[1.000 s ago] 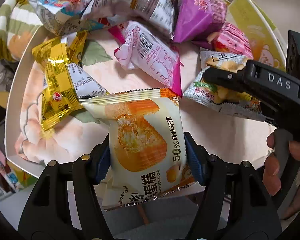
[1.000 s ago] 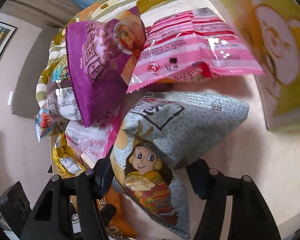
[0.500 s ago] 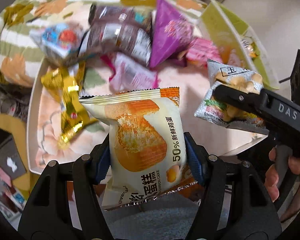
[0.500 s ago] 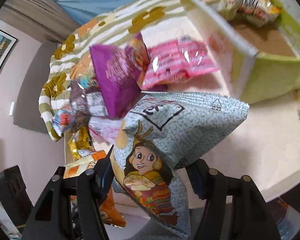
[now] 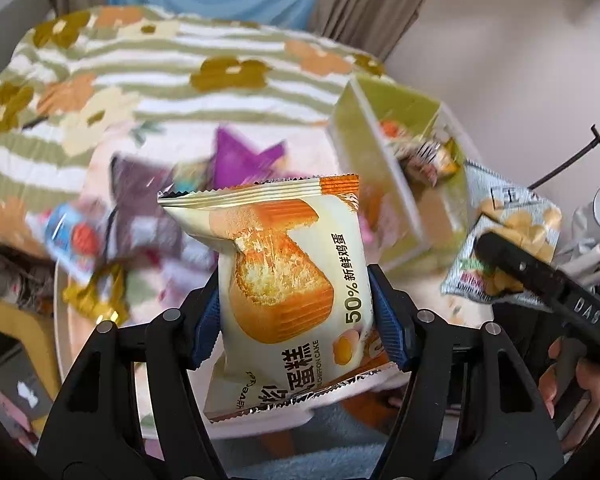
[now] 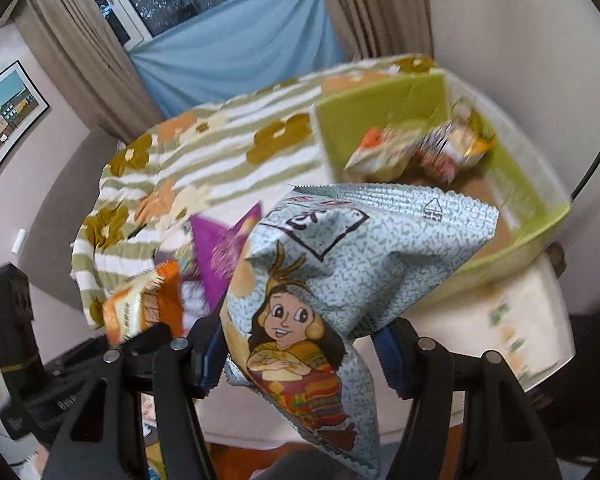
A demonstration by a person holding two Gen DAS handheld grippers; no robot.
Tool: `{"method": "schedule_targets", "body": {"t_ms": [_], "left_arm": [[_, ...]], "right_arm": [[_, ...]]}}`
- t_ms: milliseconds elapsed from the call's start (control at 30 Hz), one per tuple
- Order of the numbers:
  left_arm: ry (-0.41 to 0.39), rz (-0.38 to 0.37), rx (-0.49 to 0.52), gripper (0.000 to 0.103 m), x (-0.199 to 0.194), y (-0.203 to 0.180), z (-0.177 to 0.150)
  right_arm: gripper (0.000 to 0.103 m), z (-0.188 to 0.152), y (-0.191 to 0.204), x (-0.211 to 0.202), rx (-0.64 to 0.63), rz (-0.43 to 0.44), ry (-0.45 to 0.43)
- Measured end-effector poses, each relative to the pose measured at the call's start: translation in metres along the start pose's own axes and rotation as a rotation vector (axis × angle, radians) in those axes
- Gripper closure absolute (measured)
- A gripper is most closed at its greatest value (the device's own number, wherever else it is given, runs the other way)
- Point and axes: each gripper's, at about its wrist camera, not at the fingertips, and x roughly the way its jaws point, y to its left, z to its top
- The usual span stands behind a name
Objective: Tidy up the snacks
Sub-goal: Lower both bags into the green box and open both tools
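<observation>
My left gripper (image 5: 296, 316) is shut on a cream and orange chiffon cake packet (image 5: 284, 280), held upright above the tray. My right gripper (image 6: 300, 344) is shut on a pale blue snack bag with a cartoon girl (image 6: 340, 280). That bag (image 5: 508, 248) and the right gripper also show at the right of the left wrist view. The cake packet (image 6: 140, 308) appears at the lower left of the right wrist view. A green box (image 6: 532, 208) with several snack packets inside sits at the tray's far right. Loose snacks, among them a purple bag (image 5: 240, 160), lie on the tray below.
The white floral tray (image 5: 100, 360) rests by a striped flower-print blanket (image 5: 140, 64). A blue cloth and curtains hang behind. A person's fingers (image 5: 560, 380) hold the right gripper's handle. A dark device (image 6: 16, 320) stands at the left of the right wrist view.
Both grippers have risen well above the tray with their packets still gripped. The loose snacks now look smaller and farther below, and the green box's inside has come into view.
</observation>
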Motion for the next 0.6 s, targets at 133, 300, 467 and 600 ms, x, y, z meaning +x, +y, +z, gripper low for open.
{"method": "schedule_targets", "body": {"t_ms": [133,300,467,600], "left_arm": [[-0.044,-0.015,0.012,0.04,0.01,-0.044,0.025],[-0.063,-0.029,0.028,0.04,0.04,-0.099,0.052],[-0.048,-0.033,0.045,0.04,0.084,-0.147,0.066],[-0.023,-0.028,0.042,0.04,0.118,-0.175,0.071]], "right_arm": [[0.044,0.024,-0.032,-0.012,-0.014,0.007,-0.026],[0.044,0.054,-0.079,-0.022,-0.033,-0.007,-0.056],[0.044,0.074,-0.127,-0.024,-0.039,-0.002,-0.064],[0.044,0.087,-0.156,-0.016,-0.061,0.013,-0.035]]}}
